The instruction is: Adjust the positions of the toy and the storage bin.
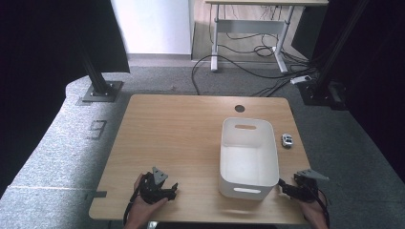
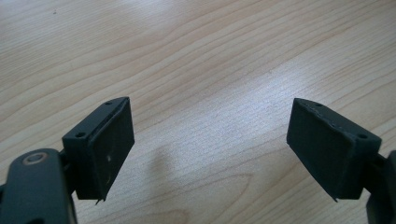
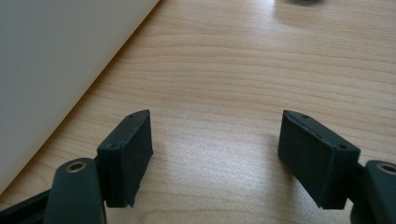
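Both grippers, left [image 1: 165,191] and right [image 1: 292,187], fingers released over bare table [image 1: 181,129]; white bin [image 1: 248,157] between, toy car [image 1: 286,140] beside it.

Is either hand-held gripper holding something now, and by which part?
Nothing is held: the left hand-held gripper and the right hand-held gripper are open above the bare wooden table.

Grey carpet [image 1: 57,143] covers the floor. A far desk [image 1: 267,2] stands over tangled cables [image 1: 248,67], beside a white wall [image 1: 153,26]. Black curtains [image 1: 28,47] hang left and right.
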`<state>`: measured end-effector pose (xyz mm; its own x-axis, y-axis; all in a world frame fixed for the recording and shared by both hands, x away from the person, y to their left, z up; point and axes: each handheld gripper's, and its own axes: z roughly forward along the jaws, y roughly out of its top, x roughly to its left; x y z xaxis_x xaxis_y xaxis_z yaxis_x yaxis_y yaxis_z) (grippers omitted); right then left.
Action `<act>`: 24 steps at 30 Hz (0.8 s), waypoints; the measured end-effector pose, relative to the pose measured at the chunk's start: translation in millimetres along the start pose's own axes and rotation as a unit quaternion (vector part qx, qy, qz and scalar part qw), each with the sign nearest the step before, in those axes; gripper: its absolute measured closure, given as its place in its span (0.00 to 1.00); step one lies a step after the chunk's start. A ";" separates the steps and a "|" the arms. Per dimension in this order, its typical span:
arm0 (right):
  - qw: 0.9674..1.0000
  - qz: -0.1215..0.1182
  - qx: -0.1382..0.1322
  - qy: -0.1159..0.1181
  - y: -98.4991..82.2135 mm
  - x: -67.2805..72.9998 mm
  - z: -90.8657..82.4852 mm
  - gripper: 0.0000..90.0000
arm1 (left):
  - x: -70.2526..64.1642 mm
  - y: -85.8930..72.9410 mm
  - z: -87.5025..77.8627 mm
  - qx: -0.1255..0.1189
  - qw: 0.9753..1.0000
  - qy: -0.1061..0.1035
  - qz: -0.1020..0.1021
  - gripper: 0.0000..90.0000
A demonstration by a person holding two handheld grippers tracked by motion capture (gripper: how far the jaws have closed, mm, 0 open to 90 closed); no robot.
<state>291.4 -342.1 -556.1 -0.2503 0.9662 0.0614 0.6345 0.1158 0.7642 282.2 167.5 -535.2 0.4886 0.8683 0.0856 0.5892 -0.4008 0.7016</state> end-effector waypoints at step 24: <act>0.999 -0.023 0.014 -0.019 3.1 3.3 5.2 0.21 | -0.5 -3.3 -3.7 0.000 1.000 -0.002 0.007 0.17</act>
<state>296.3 -337.4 -556.9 -0.2528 0.9675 0.0021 0.6432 0.1664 0.7474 277.7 169.5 -534.9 0.4995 0.8613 0.0931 0.5820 -0.4132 0.7004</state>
